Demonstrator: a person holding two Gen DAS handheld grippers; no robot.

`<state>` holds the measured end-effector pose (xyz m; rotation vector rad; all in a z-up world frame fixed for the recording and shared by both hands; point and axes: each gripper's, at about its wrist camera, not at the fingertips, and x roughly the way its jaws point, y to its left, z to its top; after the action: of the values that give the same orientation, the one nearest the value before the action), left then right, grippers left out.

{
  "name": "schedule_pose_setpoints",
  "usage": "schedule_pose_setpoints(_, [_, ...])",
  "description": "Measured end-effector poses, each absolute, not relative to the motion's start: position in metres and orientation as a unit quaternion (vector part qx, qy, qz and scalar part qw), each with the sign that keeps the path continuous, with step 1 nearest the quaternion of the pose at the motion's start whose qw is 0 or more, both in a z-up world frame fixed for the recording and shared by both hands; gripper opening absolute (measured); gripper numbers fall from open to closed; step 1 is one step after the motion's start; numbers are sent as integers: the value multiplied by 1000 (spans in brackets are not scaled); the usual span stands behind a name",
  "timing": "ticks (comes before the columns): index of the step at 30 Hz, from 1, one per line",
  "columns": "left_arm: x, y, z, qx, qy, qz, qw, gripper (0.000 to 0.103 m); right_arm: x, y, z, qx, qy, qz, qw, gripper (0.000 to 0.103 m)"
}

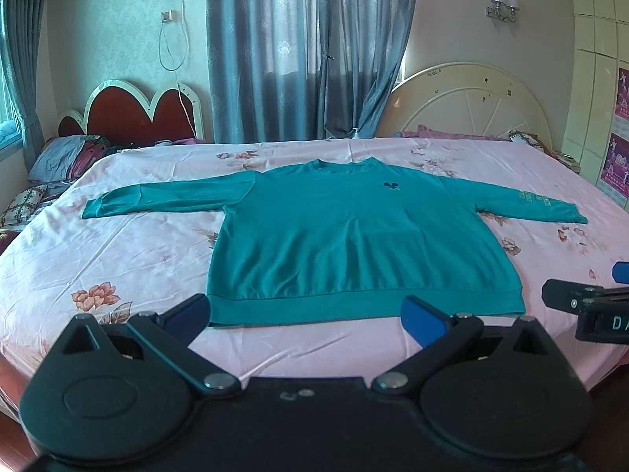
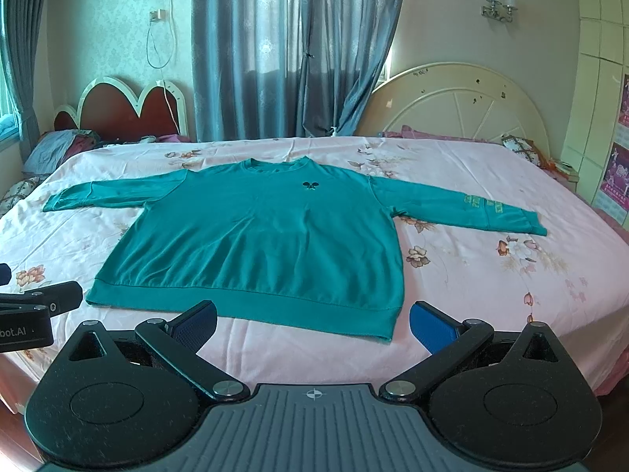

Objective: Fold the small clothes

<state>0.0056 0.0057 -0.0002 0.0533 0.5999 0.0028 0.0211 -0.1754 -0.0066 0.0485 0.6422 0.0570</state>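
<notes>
Nearest the cameras, the left tongs (image 1: pixel 304 314) and the right tongs (image 2: pixel 312 324) hang just short of the teal sweatshirt's (image 1: pixel 354 232) hem, on the side towards the person. Both are spread wide and grip nothing. That wide gape looks like readiness: neither has committed to a grab, and the blue pads (image 2: pixel 430 326) sit clear of the cloth. The left tongs straddle the hem's left half, the right tongs its right corner, which suits a two-handed fold.

The sweatshirt lies face up and flat on the bed (image 1: pixel 118 259), hem towards the tongs, collar away, both sleeves stretched straight out to the sides. Laid like this, every edge is reachable and no layer hides another, so I judge that folding has not begun. A sleeve (image 2: pixel 464 204) brought in over the body seems the likely first step.

Beyond the collar, the pink floral sheet runs on to a round cream headboard (image 1: pixel 471 106) and grey-blue curtains (image 1: pixel 306 51).
</notes>
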Motion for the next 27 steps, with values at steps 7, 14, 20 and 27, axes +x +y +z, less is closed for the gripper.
schedule_pose_setpoints(7, [4, 8, -1, 27, 294, 1, 956, 103, 21, -174, -6, 24, 315, 28, 949, 103])
schedule_pose_setpoints(14, [4, 9, 0, 25, 292, 0, 956, 103, 21, -174, -6, 24, 315, 27, 948, 103])
schedule_pose_setpoints(20, [5, 7, 0, 26, 293, -1, 956, 103, 21, -174, -4, 25, 313, 26, 949, 103])
schedule_pose_setpoints(27, [5, 7, 0, 26, 293, -2, 956, 103, 21, -174, -4, 26, 313, 26, 949, 103])
